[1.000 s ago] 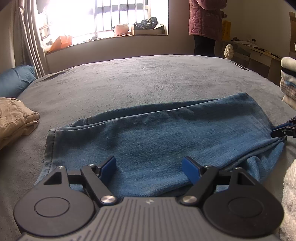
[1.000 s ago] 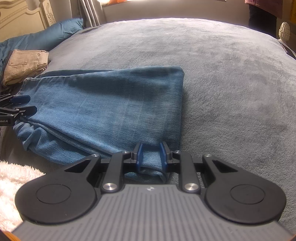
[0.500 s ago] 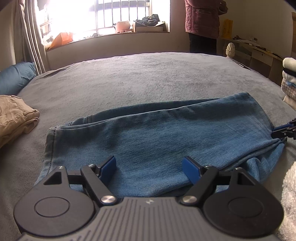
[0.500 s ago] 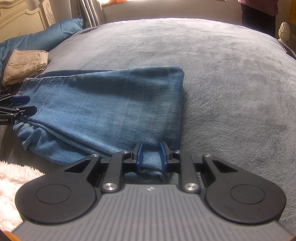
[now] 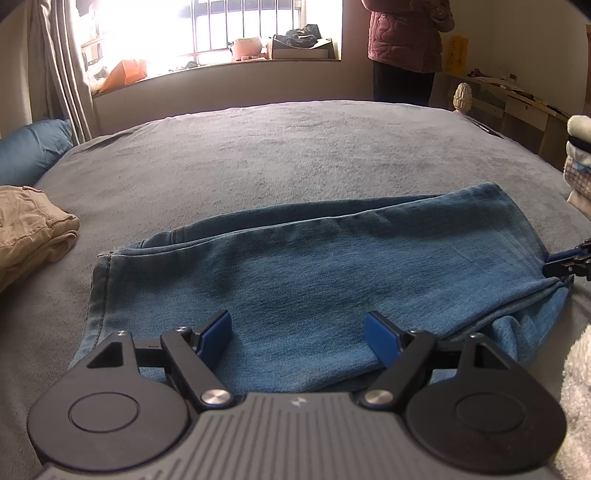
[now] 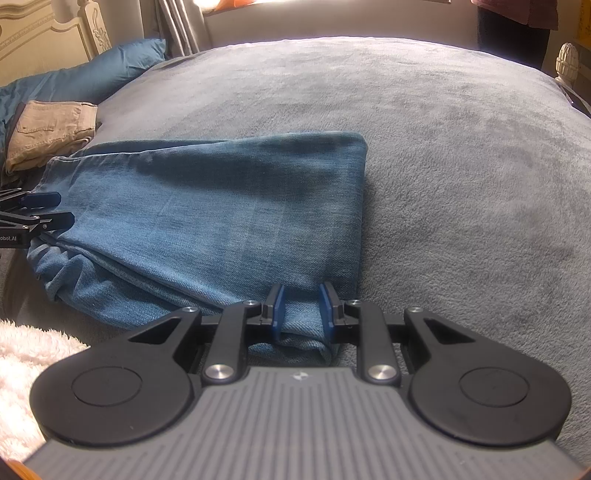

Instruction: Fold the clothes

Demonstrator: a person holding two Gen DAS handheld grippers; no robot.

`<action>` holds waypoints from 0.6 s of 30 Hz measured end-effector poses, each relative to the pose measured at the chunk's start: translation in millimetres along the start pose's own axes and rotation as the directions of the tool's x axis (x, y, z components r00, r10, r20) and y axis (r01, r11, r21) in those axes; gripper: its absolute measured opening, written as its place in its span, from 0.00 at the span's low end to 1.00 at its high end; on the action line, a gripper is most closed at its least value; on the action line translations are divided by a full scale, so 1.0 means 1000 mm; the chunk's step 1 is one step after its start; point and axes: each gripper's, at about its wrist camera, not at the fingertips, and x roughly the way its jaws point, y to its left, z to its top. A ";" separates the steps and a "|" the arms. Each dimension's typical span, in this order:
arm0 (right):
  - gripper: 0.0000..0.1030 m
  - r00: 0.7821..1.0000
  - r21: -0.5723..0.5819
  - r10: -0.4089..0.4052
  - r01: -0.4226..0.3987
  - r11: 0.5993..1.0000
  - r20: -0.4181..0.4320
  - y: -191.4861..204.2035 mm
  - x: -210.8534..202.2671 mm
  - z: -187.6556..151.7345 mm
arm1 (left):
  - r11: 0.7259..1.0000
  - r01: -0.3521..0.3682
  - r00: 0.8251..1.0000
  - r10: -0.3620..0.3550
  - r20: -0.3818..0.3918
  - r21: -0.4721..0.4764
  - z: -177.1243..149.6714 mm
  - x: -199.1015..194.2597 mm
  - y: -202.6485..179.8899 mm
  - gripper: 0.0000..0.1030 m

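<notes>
The folded jeans [image 5: 332, 266] lie on the grey bed [image 5: 295, 147]. The left tongs [image 5: 301, 334] stand wide apart over the denim, released. The right tongs [image 6: 302, 308] are clenched on a bunched corner of the jeans.

Faded blue denim jeans [image 6: 221, 218], soft matt grey fleece blanket [image 6: 443, 147], fluffy white throw [image 6: 22, 362], matt black plastic gripper arms with shiny metal screws

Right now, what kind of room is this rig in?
Most likely a home bedroom. The jeans lie on a bed with a grey blanket, a blue pillow sits by a carved headboard, and a curtained window is behind.
</notes>
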 end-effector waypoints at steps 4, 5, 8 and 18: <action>0.19 1.000 -0.002 -0.003 0.003 1.000 -0.002 0.001 0.000 0.000 | 1.000 0.005 1.000 -0.006 -0.022 -0.016 0.003 0.001 0.001 0.78; 0.19 1.000 -0.005 -0.005 0.005 1.000 -0.003 0.001 0.000 0.001 | 1.000 0.006 1.000 -0.007 -0.030 -0.022 0.005 0.001 0.002 0.78; 0.19 1.000 -0.008 -0.007 0.007 1.000 -0.004 0.002 -0.001 0.001 | 0.999 0.005 0.998 -0.007 -0.057 -0.036 0.009 0.002 0.002 0.78; 0.19 1.000 -0.004 0.003 -0.003 1.000 0.002 -0.001 0.000 0.001 | 0.997 0.002 0.989 -0.012 -0.145 -0.073 0.022 0.006 0.003 0.83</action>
